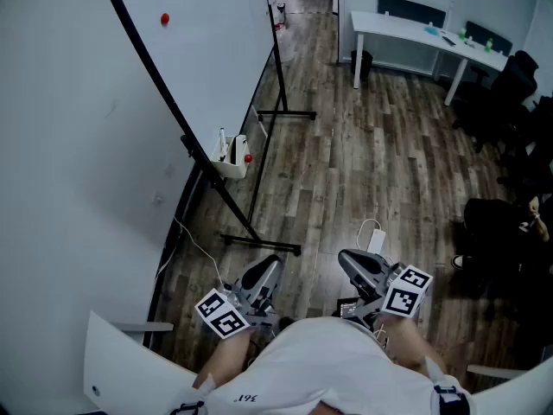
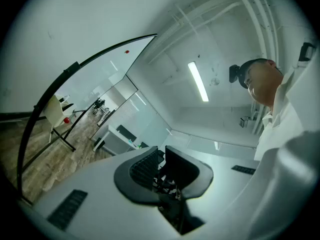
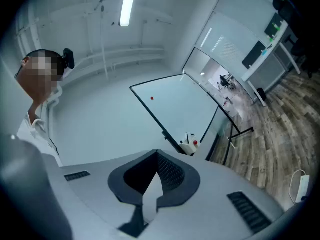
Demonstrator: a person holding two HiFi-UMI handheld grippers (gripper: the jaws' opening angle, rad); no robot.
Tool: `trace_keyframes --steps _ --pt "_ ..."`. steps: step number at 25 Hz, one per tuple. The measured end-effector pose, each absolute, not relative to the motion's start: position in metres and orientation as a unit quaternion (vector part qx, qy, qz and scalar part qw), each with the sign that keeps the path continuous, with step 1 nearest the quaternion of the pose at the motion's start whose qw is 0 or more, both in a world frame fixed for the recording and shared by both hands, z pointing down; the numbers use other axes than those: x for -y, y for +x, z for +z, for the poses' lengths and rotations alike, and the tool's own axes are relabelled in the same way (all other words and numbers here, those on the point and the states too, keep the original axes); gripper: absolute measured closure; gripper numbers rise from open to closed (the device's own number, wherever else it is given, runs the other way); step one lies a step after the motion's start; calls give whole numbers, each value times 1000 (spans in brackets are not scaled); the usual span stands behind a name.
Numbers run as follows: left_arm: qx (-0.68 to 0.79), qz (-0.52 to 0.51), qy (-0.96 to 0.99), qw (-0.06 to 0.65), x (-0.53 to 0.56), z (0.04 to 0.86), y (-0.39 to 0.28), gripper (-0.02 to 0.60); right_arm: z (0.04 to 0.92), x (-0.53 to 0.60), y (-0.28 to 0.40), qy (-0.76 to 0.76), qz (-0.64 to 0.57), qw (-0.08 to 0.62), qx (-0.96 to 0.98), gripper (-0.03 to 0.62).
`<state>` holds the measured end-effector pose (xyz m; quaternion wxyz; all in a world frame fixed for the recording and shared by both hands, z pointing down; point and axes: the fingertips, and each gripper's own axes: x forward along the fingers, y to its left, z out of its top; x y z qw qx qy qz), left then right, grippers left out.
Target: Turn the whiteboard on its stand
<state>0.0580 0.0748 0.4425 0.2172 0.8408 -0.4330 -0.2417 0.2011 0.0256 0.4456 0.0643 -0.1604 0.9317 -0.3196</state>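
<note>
The big white whiteboard with a black frame [image 1: 95, 111] stands on the left, tilted on its black metal stand [image 1: 259, 180]. It is well apart from both grippers.

The head view shows things that the gripper views miss. It shows the stand's two black feet on the brown wood floor [image 1: 346, 171], one far and one near. It also shows a small white plug block [image 1: 373, 237] on the floor just past the grippers.

The right gripper view shows the whole flat face of the board at once. The left gripper view sees the board from its edge, so the face looks thin there. Both gripper views look up and show one long ceiling light [image 3: 129, 4]. The head view does not show it.

There is one whiteboard. One small round red magnet [image 1: 164, 18] sticks to it. One little white tray [image 1: 232, 161] hangs at its low edge. One long white desk [image 1: 423, 35] stands far off on the right.

There are two grippers, both near the person's white shirt [image 1: 337, 370]. The left gripper [image 2: 159, 151] has its jaws pressed together with nothing in them. The right gripper [image 3: 156, 156] has its jaw tips together too, with nothing in them.
</note>
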Motion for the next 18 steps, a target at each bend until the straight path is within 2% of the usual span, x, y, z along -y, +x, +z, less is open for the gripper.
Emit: trace_keyframes --steps 18 --pt "429 -231 846 215 -83 443 49 535 448 -36 191 -162 -328 66 -928 568"
